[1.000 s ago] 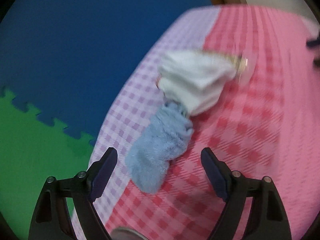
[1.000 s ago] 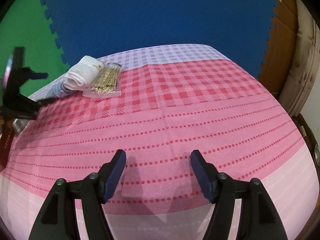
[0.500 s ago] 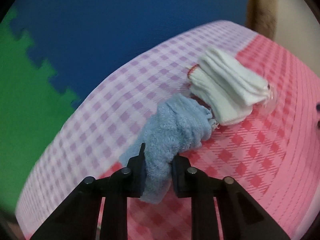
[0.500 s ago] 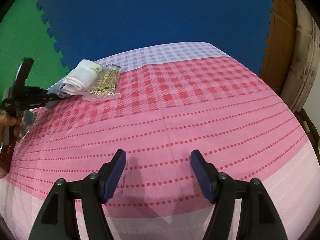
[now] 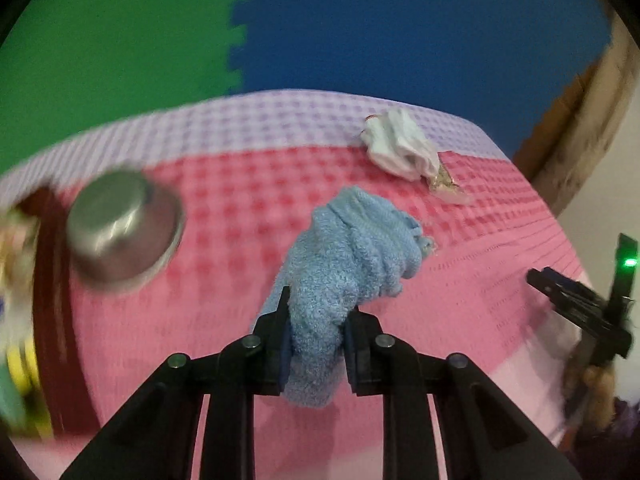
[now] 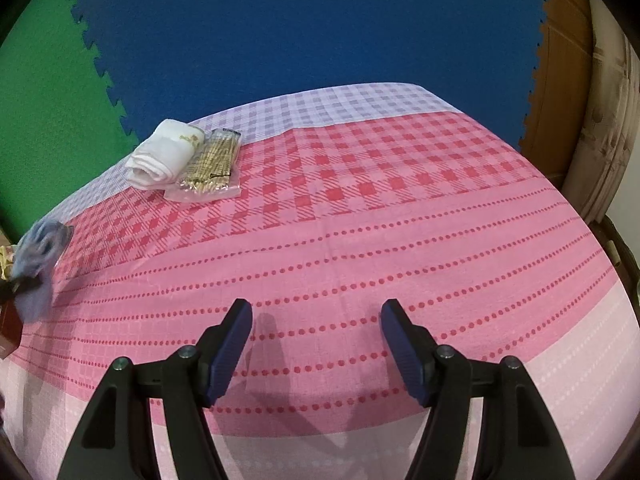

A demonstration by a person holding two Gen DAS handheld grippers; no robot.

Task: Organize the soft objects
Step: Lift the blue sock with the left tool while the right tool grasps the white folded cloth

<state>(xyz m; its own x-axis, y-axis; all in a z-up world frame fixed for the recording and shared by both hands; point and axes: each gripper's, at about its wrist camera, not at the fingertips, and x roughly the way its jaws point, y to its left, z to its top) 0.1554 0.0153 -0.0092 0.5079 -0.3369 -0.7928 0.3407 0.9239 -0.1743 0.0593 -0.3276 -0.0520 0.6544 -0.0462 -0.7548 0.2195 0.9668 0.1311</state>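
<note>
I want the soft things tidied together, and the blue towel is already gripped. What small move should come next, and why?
Probably carry the blue towel back toward the folded white cloth and set it down beside it. The left gripper is shut on the towel, which hangs lifted off the pink tablecloth, well apart from the cloth. The right gripper is open and empty.

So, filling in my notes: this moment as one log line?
left gripper: shut on blue towel | right gripper: open, empty | white towel: on table
</note>
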